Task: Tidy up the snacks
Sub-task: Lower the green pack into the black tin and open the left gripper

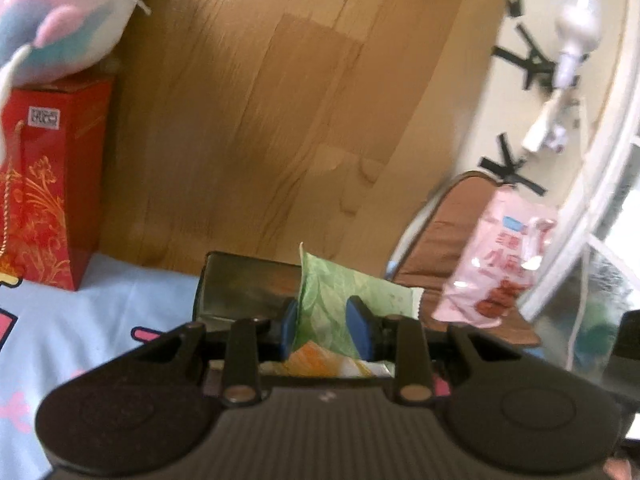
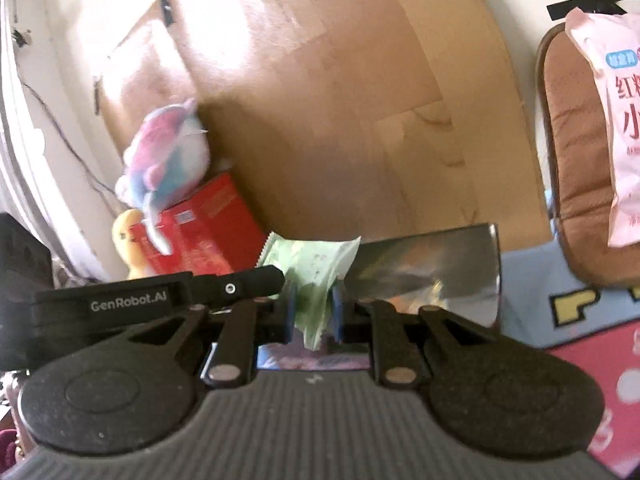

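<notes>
A green snack packet (image 1: 332,300) hangs above the bed, gripped from two sides. My left gripper (image 1: 325,326) is shut on it, blue pads pressing its lower part. In the right wrist view the same green packet (image 2: 316,276) sits crumpled between the pads of my right gripper (image 2: 314,314), which is shut on it too. One black finger of the left gripper (image 2: 256,284) reaches in from the left to the packet's edge. Behind it stands a shiny metal tin (image 1: 240,288), also seen as the tin (image 2: 432,272). Orange wrappers (image 1: 320,360) lie below.
A pink snack bag (image 1: 496,264) leans on a brown cushion (image 2: 572,160). A red gift box (image 1: 52,184) with a pastel plush toy (image 1: 68,20) on top stands left against the wooden headboard (image 1: 260,120). A blue patterned sheet (image 1: 100,320) covers the bed.
</notes>
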`<state>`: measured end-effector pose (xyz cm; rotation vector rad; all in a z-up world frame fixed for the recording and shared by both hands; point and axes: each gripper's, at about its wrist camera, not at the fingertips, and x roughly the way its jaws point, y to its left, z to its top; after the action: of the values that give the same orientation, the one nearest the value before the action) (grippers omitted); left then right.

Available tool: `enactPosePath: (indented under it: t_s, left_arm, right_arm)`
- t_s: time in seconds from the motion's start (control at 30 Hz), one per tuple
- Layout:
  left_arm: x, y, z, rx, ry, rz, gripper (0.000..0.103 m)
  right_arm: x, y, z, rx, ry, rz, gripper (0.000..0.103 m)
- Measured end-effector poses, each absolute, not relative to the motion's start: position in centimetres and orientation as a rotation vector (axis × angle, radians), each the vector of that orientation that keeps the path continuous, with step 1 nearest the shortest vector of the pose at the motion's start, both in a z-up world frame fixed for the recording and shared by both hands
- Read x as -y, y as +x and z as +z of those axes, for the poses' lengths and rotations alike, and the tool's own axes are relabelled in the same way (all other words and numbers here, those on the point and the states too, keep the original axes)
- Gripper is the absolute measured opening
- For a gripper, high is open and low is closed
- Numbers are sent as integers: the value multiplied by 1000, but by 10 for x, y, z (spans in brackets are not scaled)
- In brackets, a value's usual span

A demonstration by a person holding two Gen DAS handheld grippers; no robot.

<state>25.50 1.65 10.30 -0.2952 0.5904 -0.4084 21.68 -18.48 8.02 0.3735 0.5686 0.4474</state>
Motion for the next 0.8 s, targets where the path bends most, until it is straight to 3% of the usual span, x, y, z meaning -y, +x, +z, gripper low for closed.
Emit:
enactPosePath:
  t_s: [0.13, 0.27, 0.5, 0.8]
  left_arm:
    - [-23, 271, 93, -606, -273, -308, 27]
    - [-45, 276, 87, -648, -320, -276, 43]
    - [-70, 229, 102, -571, -338, -302, 43]
    - [-65, 212, 62, -696, -356, -296, 43]
  right_arm:
    - [171, 243, 66, -605, 346, 449, 21]
    - [145, 265, 53, -641, 239, 418, 26]
    - [164, 237, 69, -541, 265, 408, 29]
    - [235, 167, 63, -576, 455, 313, 32]
